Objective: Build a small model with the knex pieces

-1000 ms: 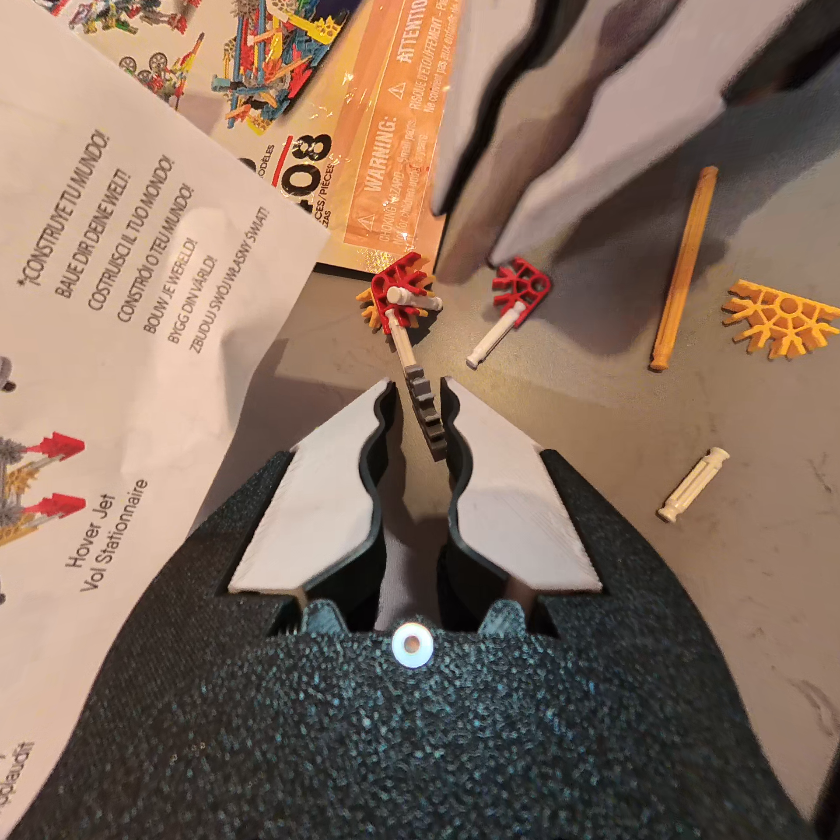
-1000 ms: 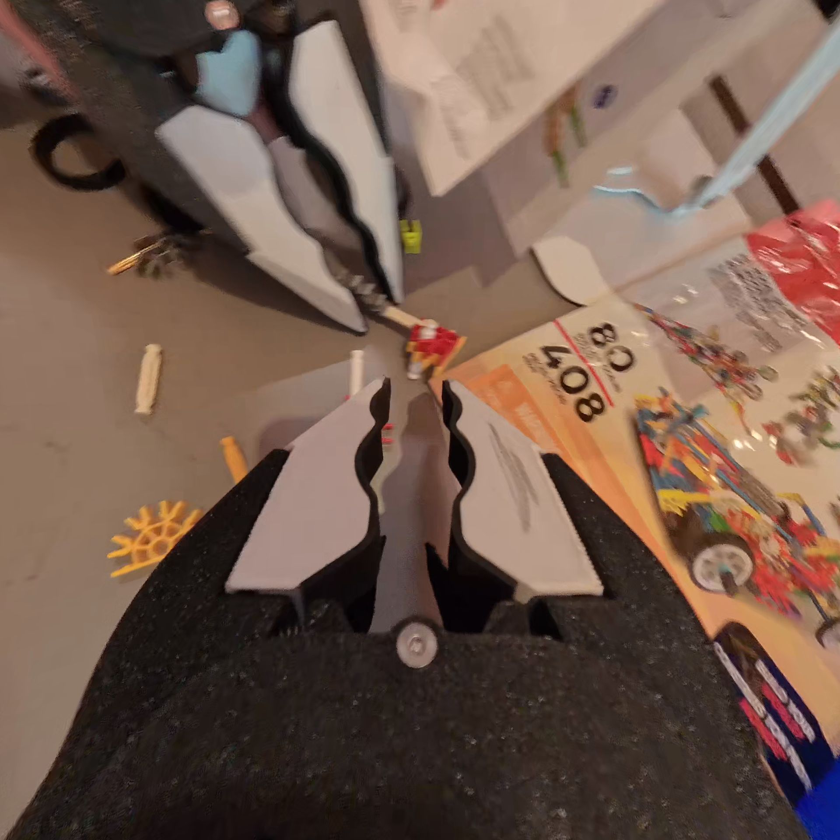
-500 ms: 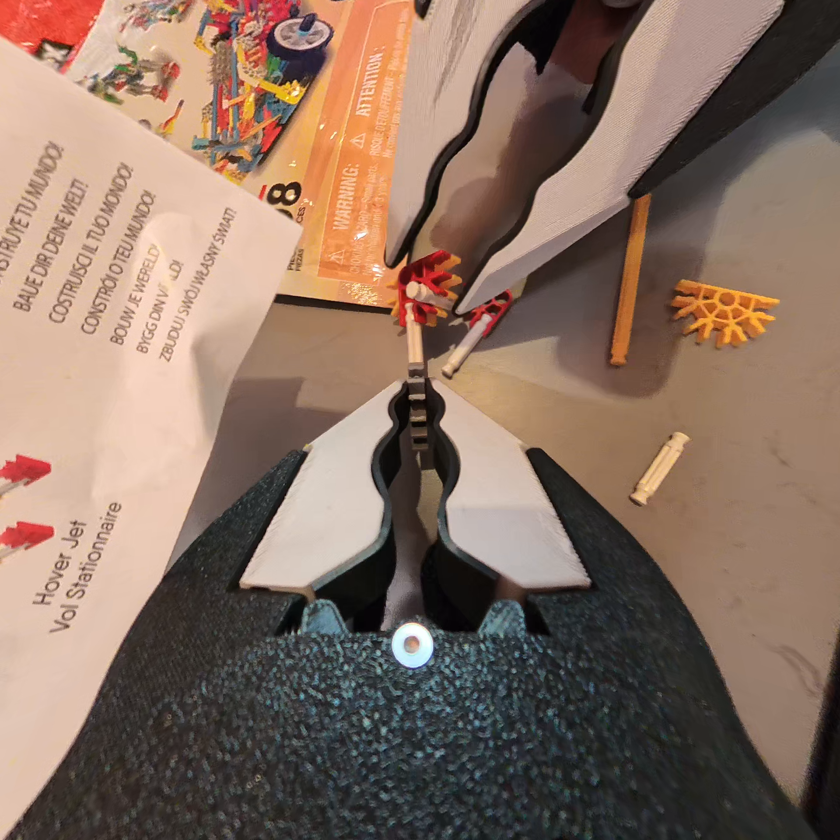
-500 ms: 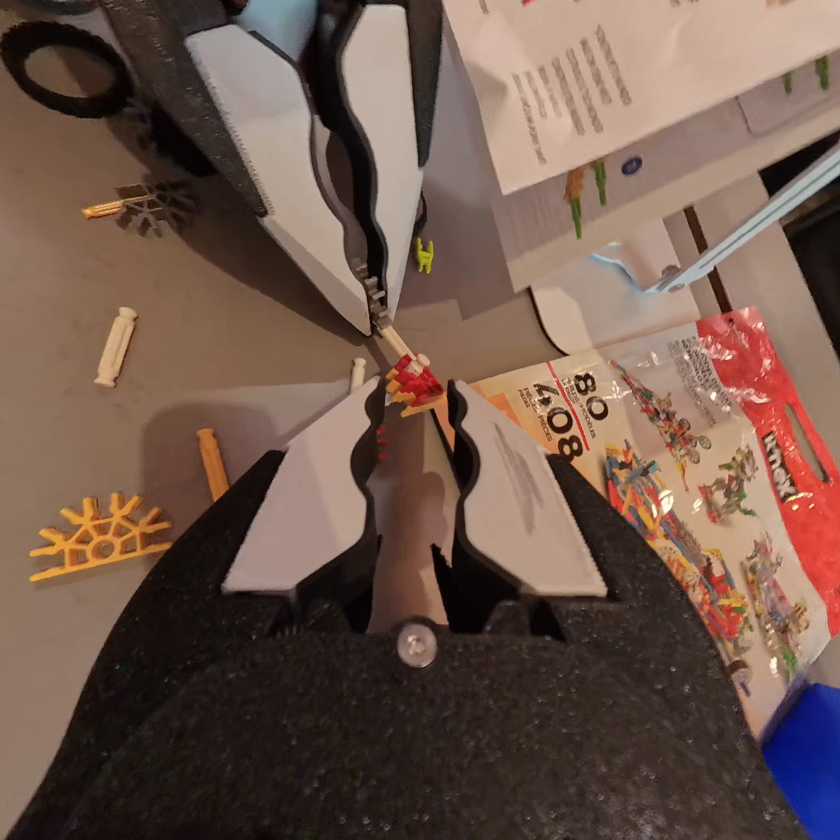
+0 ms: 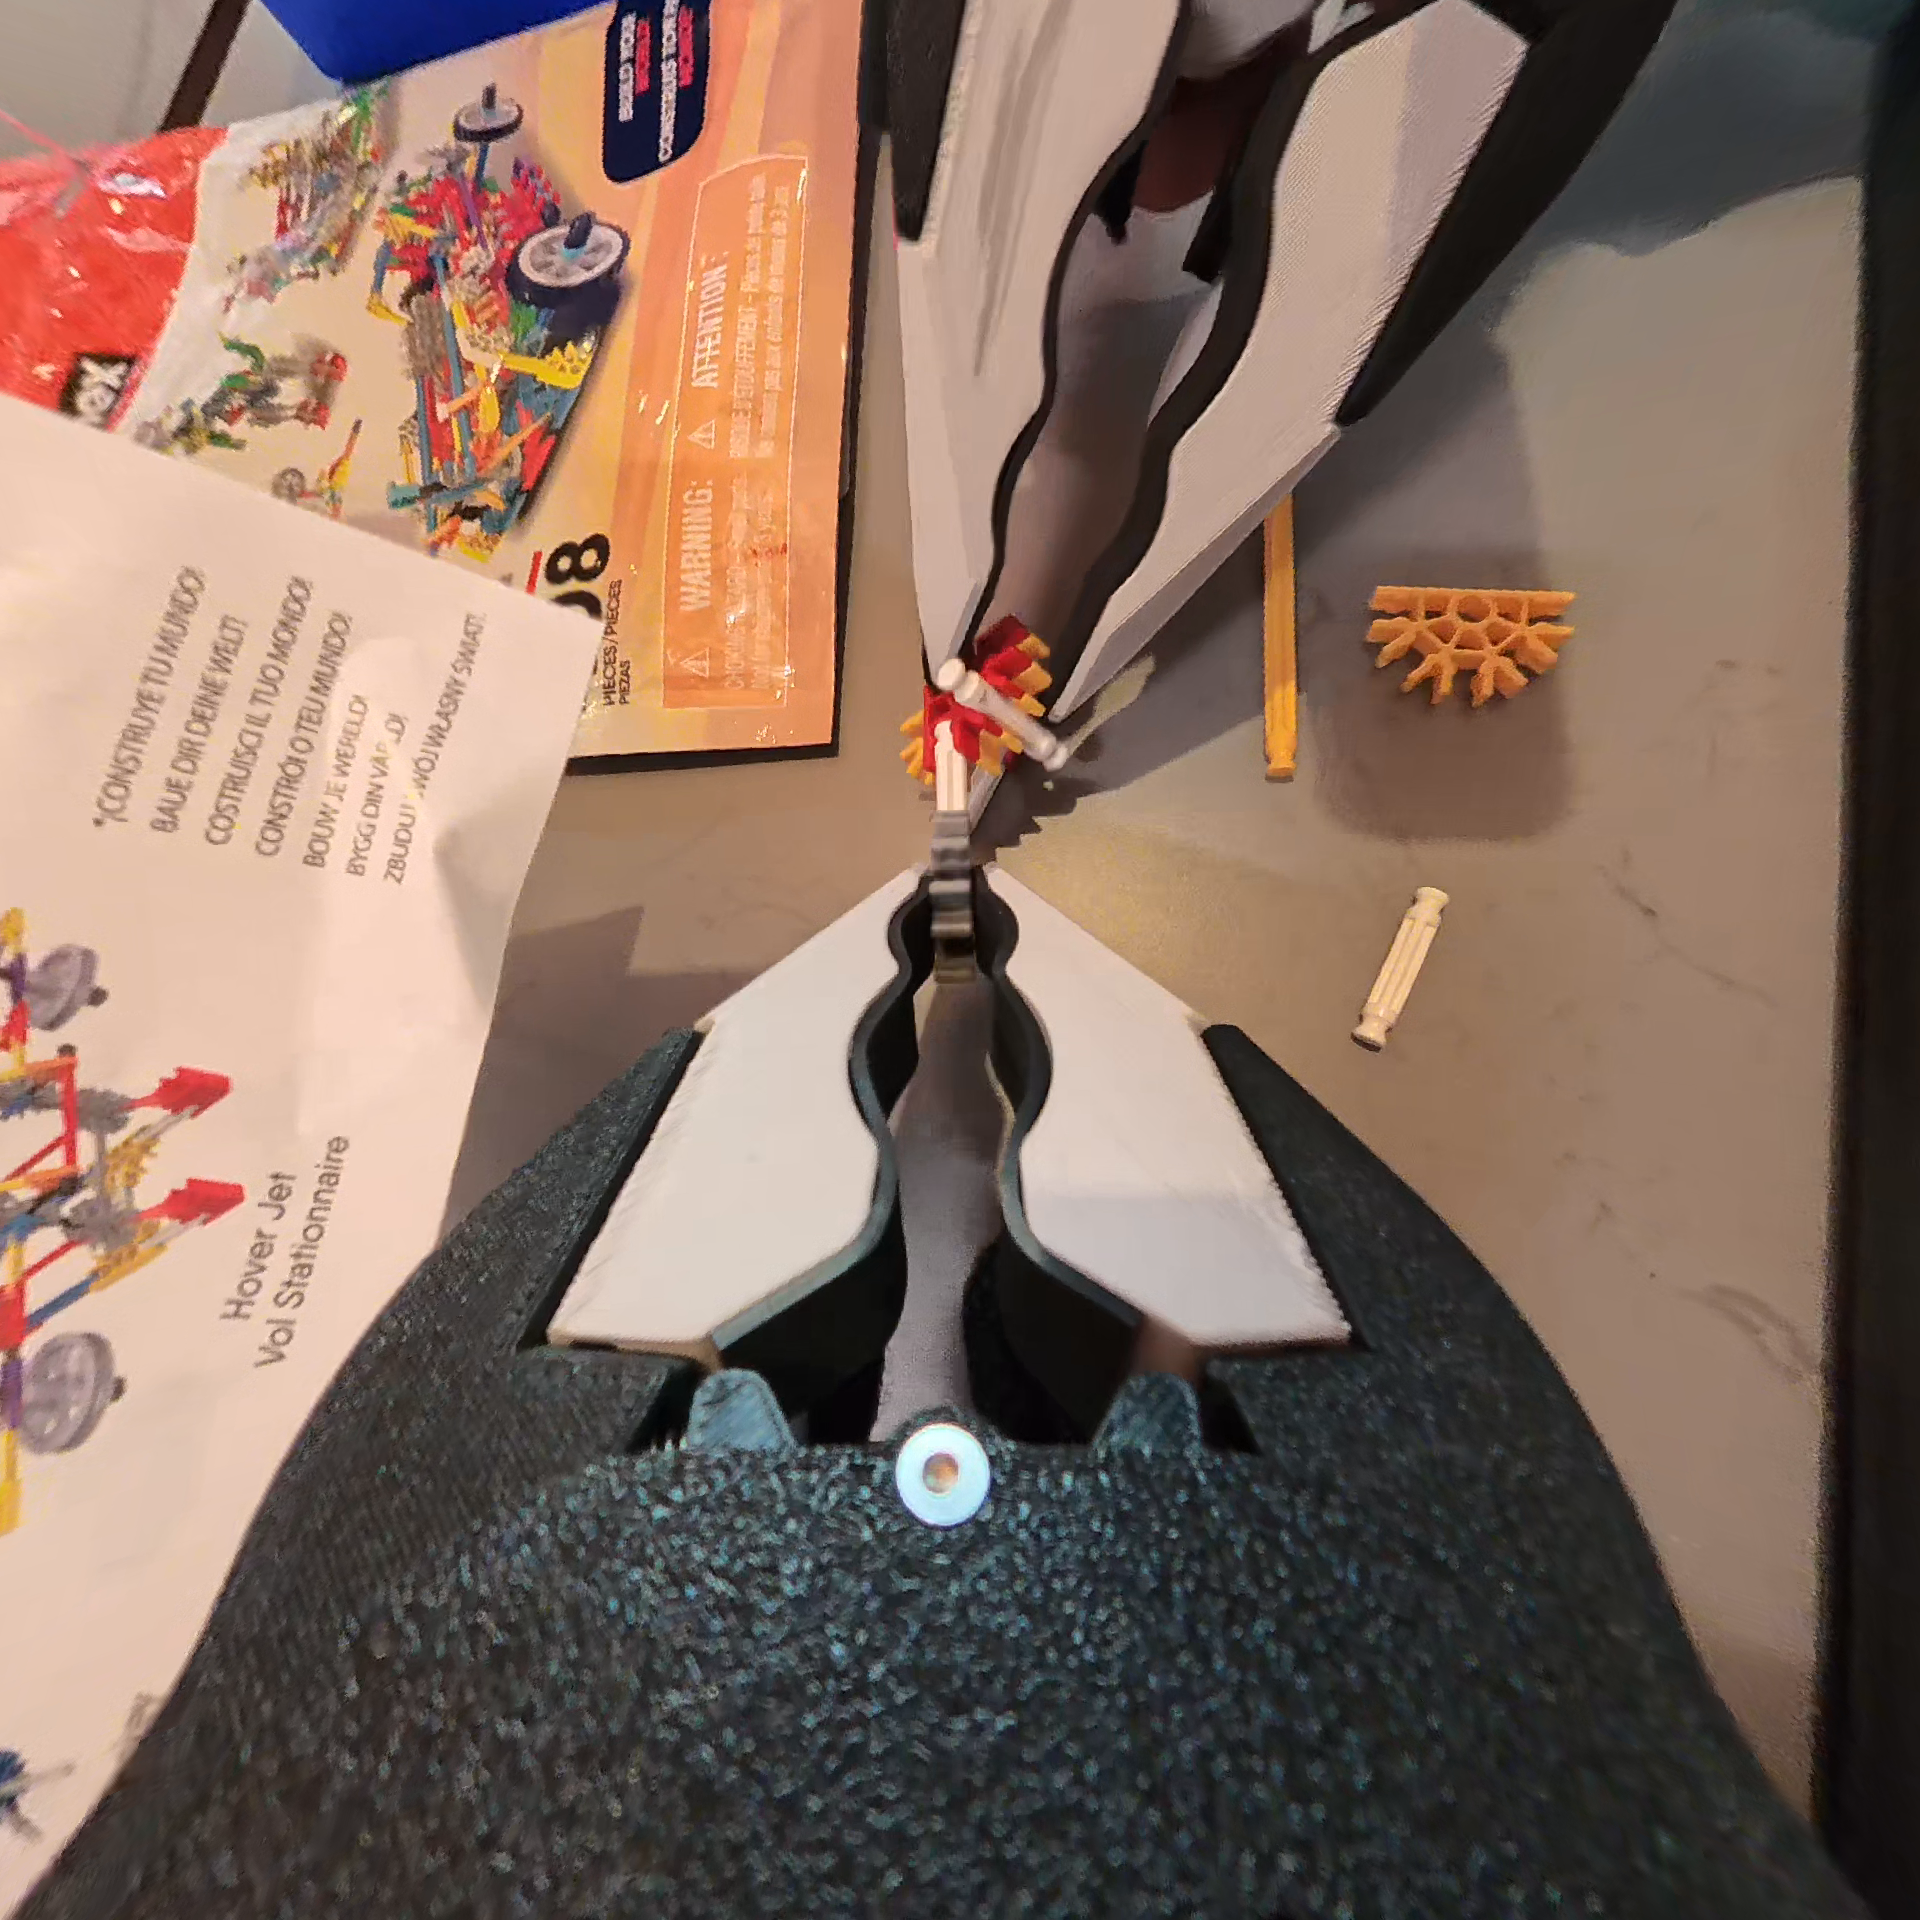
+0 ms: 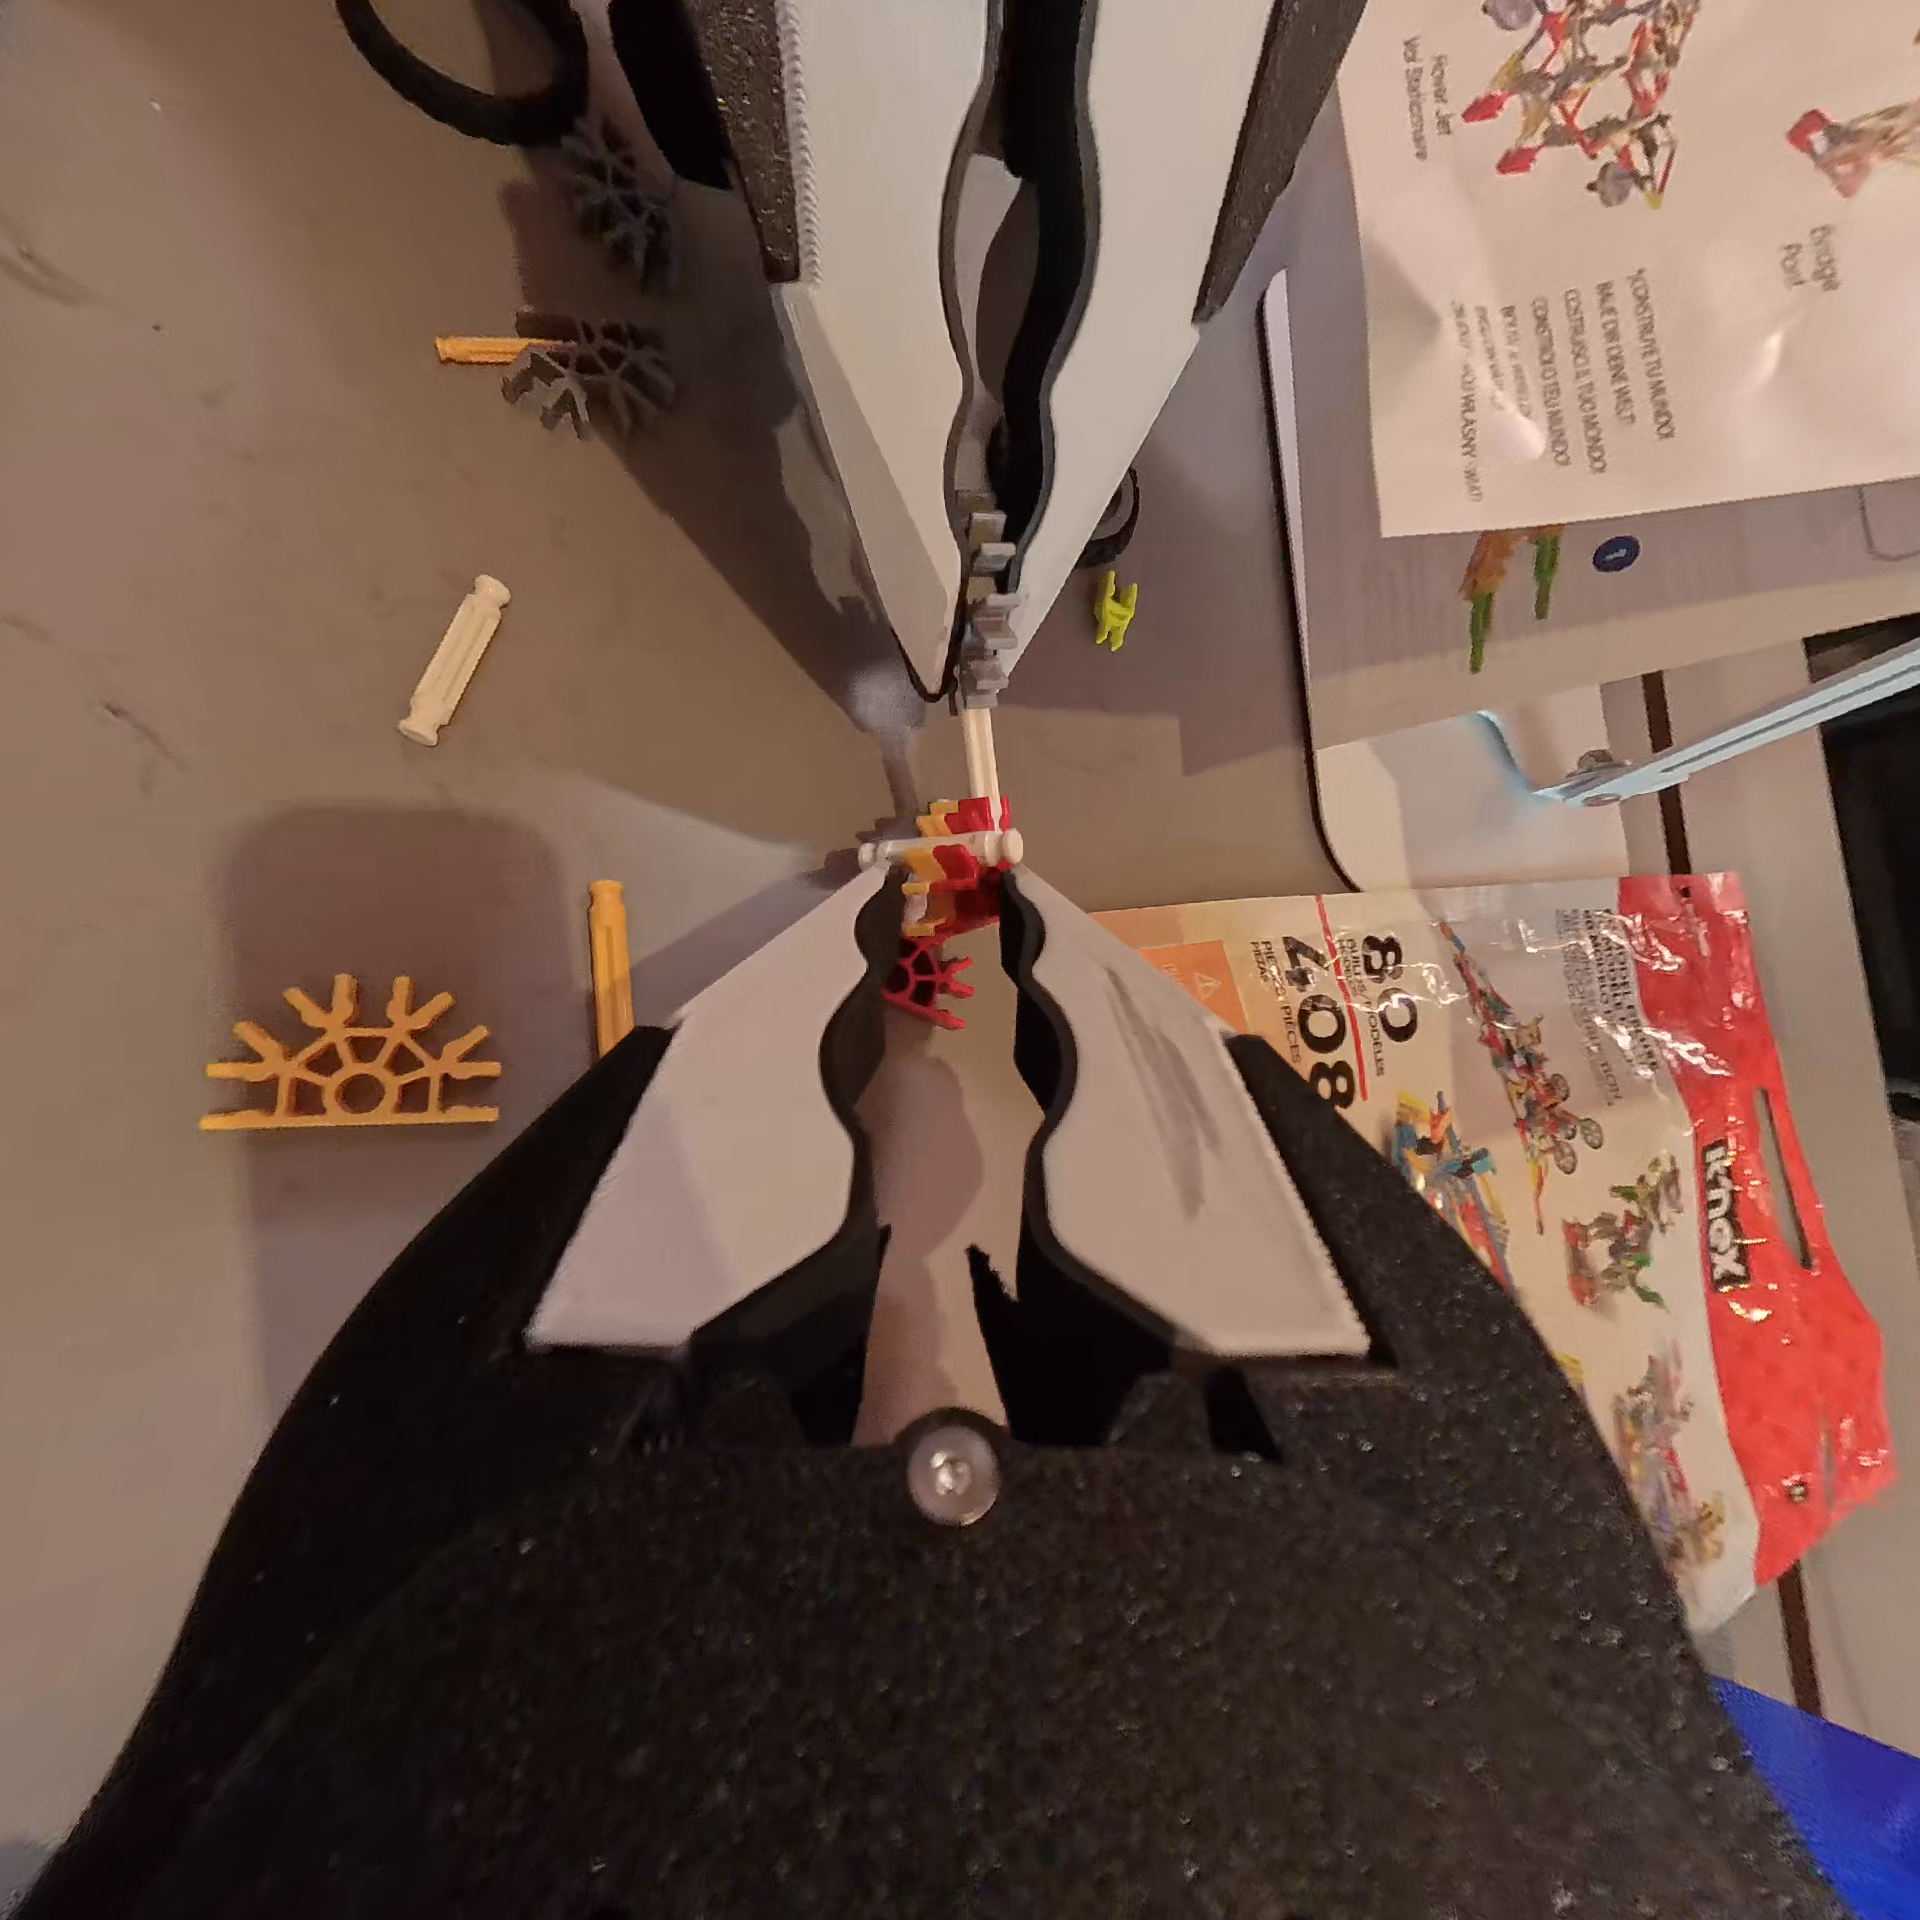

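Observation:
My left gripper (image 5: 951,883) is shut on a grey toothed connector (image 5: 949,862). A short white rod (image 5: 945,774) runs forward from it into a cluster of red and yellow connectors (image 5: 977,707) with a white cross rod. My right gripper (image 6: 945,888) comes from the opposite side and is shut on that cluster (image 6: 956,868). In the right wrist view the left gripper (image 6: 977,665) points down at me with the grey connector (image 6: 989,613) at its tips. A loose red connector (image 6: 925,977) lies on the table below my right fingers.
On the grey table lie a yellow half-round connector (image 5: 1470,644), a long yellow rod (image 5: 1280,634), a short white rod (image 5: 1403,966), grey snowflake connectors (image 6: 592,374) and a small green piece (image 6: 1114,608). A toy-kit bag (image 6: 1558,1143) and an instruction sheet (image 5: 208,935) lie to the side. My left and right fingertips are right by each other.
The right gripper has come in head-on and closed its fingers around the red and yellow cluster. The left gripper has kept its grip on the grey connector and lined up with the right one.

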A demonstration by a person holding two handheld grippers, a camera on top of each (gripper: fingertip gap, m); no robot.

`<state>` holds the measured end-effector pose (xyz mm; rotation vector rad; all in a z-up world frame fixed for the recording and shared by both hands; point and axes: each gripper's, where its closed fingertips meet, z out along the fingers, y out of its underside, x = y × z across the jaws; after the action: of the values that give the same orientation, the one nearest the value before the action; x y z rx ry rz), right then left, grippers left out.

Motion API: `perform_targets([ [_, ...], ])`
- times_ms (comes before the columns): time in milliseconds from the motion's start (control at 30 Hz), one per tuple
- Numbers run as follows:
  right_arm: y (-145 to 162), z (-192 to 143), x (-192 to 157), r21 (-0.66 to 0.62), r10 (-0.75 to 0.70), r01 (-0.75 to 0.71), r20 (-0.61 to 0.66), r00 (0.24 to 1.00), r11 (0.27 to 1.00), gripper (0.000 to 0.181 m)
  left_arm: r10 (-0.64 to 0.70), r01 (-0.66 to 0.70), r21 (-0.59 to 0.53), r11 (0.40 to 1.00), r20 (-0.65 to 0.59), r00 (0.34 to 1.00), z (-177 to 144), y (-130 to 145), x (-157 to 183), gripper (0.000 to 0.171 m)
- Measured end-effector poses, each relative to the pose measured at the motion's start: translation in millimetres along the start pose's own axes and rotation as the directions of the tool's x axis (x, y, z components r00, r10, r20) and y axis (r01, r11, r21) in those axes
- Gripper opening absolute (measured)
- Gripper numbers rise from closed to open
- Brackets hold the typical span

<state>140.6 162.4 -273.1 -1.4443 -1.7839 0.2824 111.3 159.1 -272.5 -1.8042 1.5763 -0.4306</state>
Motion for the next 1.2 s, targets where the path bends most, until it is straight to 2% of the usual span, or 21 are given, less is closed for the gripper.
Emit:
perform_targets([
  [100, -1.0, -0.6, 0.9, 0.016, 0.070, -0.071, 0.024, 0.997, 0.997, 0.016, 0.035, -0.035, 0.000, 0.999, 0.030, 0.999, -0.6, -0.9, -2.1, 0.005],
  [200, -3.2, -3.4, -0.4, 0.042, 0.217, -0.222, 0.104, 0.971, 0.974, 0.016, 0.110, -0.110, -0.003, 0.994, 0.063, 0.992, -1.2, -2.4, -2.5, 0.005],
  [267, -5.5, -7.6, -5.6, 0.054, 0.348, -0.367, 0.215, 0.912, 0.929, 0.016, 0.193, -0.193, -0.006, 0.981, 0.076, 0.978, -1.4, -3.2, 1.6, 0.005],
  [433, -9.1, -15.4, -2.3, 0.082, 0.503, -0.557, 0.335, 0.797, 0.827, 0.017, 0.254, -0.256, 0.007, 0.967, 0.117, 0.960, -3.2, -9.0, 0.5, 0.005],
  [467, -8.8, -15.5, -0.6, 0.090, 0.503, -0.558, 0.332, 0.798, 0.825, 0.018, 0.250, -0.253, 0.011, 0.967, 0.116, 0.961, -3.2, -9.0, 0.1, 0.005],
  [567, -6.3, -17.3, 4.5, 0.128, 0.418, -0.459, 0.255, 0.872, 0.879, 0.027, 0.214, -0.219, 0.032, 0.975, 0.111, 0.970, -5.1, -9.5, -3.1, 0.005],
  [667, -5.7, -16.7, 6.4, 0.143, 0.354, -0.386, 0.204, 0.913, 0.911, 0.026, 0.172, -0.179, 0.075, 0.981, 0.090, 0.981, -8.8, -13.2, -3.4, 0.005],
  [767, -8.2, -14.7, 5.8, 0.148, 0.348, -0.380, 0.200, 0.916, 0.913, 0.014, 0.168, -0.175, 0.083, 0.981, 0.079, 0.983, -9.4, -13.6, -2.4, 0.005],
  [867, -6.2, -15.3, 6.0, 0.137, 0.396, -0.434, 0.235, 0.888, 0.891, 0.014, 0.168, -0.174, 0.079, 0.982, 0.075, 0.983, -6.9, -13.4, -0.9, 0.005],
  [967, -3.6, -13.3, 8.5, 0.132, 0.401, -0.432, 0.211, 0.892, 0.892, 0.017, 0.143, -0.149, 0.069, 0.986, 0.086, 0.986, -6.2, -11.5, -5.5, 0.005],
  [1067, 7.4, -11.4, 13.5, 0.081, 0.426, -0.444, 0.170, 0.888, 0.892, 0.035, 0.075, -0.079, 0.032, 0.996, 0.092, 0.993, -4.1, -1.8, -14.6, 0.005],
  [1200, 34.8, -2.1, 6.2, -0.061, 0.390, -0.385, 0.126, 0.912, 0.921, 0.038, -0.019, 0.018, 0.010, 1.000, 0.110, 0.994, -0.4, 6.6, -25.0, 0.005],
])
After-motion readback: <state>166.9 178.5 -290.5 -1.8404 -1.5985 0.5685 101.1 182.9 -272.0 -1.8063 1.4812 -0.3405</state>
